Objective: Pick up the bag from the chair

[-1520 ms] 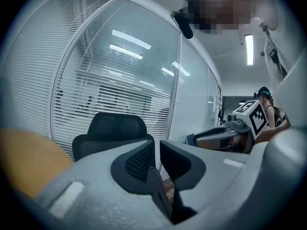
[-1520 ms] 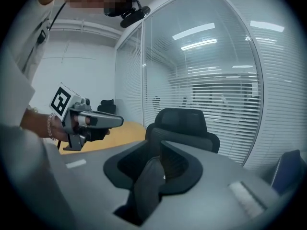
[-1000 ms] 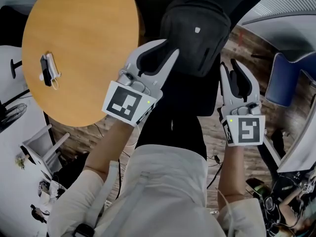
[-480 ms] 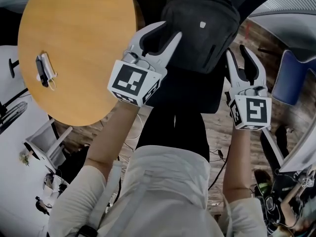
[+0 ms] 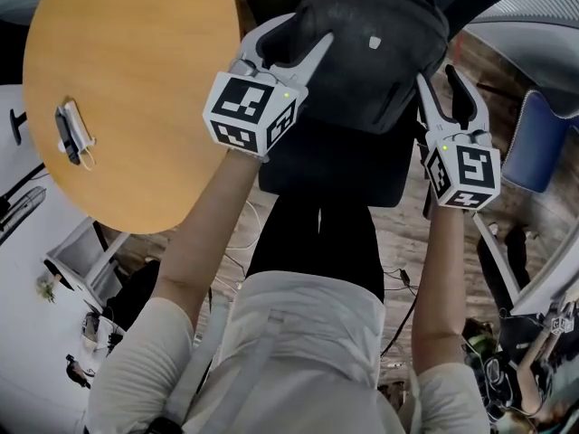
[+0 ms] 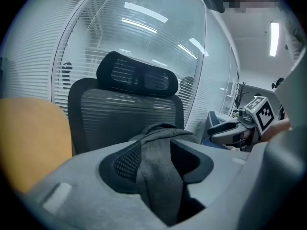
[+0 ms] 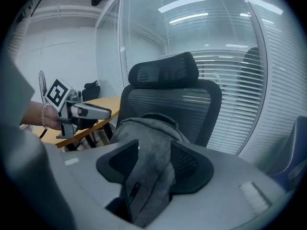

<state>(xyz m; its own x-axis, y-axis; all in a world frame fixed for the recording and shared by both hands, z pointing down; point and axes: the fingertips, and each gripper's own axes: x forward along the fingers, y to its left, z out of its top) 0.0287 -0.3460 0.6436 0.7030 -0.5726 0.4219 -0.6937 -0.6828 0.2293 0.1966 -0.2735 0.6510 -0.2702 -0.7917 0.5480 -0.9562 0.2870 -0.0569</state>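
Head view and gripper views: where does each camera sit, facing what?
Head view: on the head, facing steeply down at the dark grey fabric backpack on the black office chair; forearms, left gripper, right gripper show.
Left gripper view: on the left gripper, facing along its open jaws at the backpack; right gripper shows.
Right gripper view: likewise mirrored; left gripper shows.
Both gripper views share backpack and chair back.

Round wooden table (image 5: 154, 80), one small black-and-white device (image 5: 72, 132) on it (near the left edge)
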